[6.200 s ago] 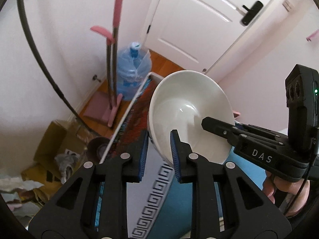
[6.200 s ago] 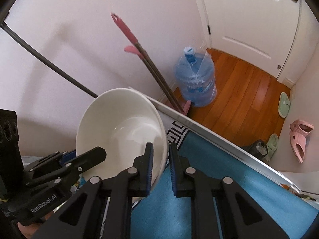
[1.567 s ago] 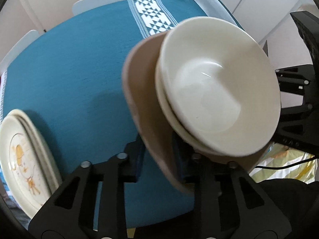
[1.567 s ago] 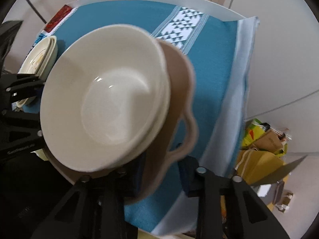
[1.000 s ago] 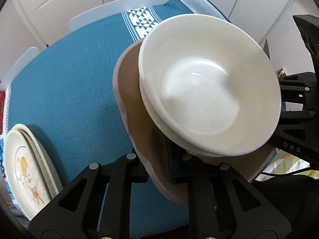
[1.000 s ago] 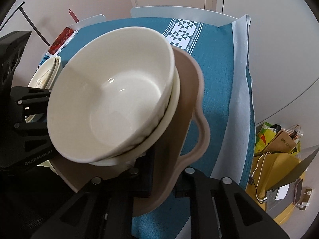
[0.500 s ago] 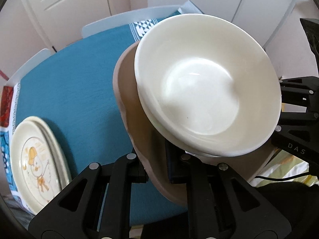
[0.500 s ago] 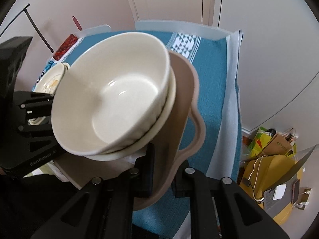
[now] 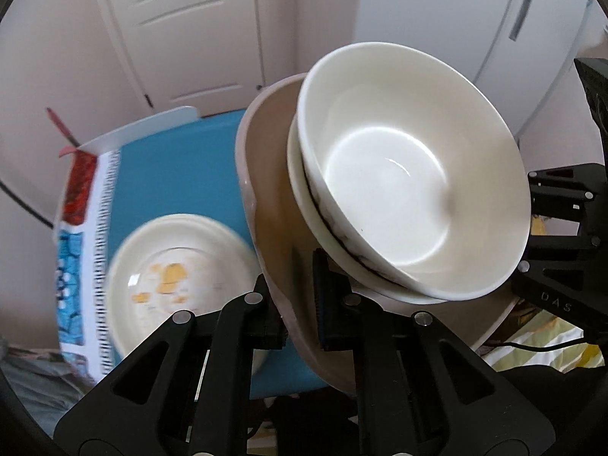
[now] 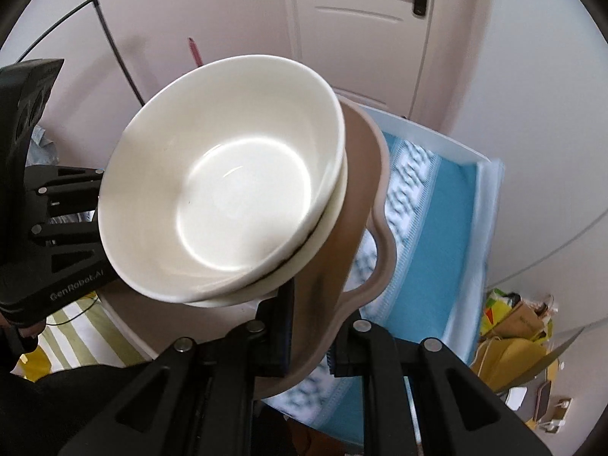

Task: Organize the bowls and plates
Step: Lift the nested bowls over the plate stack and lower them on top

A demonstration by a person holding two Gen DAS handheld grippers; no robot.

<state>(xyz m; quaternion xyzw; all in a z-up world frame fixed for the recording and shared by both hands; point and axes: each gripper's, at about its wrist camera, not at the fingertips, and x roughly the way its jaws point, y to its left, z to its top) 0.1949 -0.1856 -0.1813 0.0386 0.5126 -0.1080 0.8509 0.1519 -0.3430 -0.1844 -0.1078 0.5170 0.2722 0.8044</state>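
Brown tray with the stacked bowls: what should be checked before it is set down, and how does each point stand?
1. Left tongs clamp the brown tray rim: ok.
2. Right tongs clamp the opposite rim: ok.
3. Tray level: not ok, visibly tilted.
4. Top white bowl nested in the lower bowl: ok.
5. Bowls secure against sliding: cannot tell.
6. Clear of the stacked plates on the blue tablecloth: cannot tell; the tray edge overlaps them in the left wrist view.
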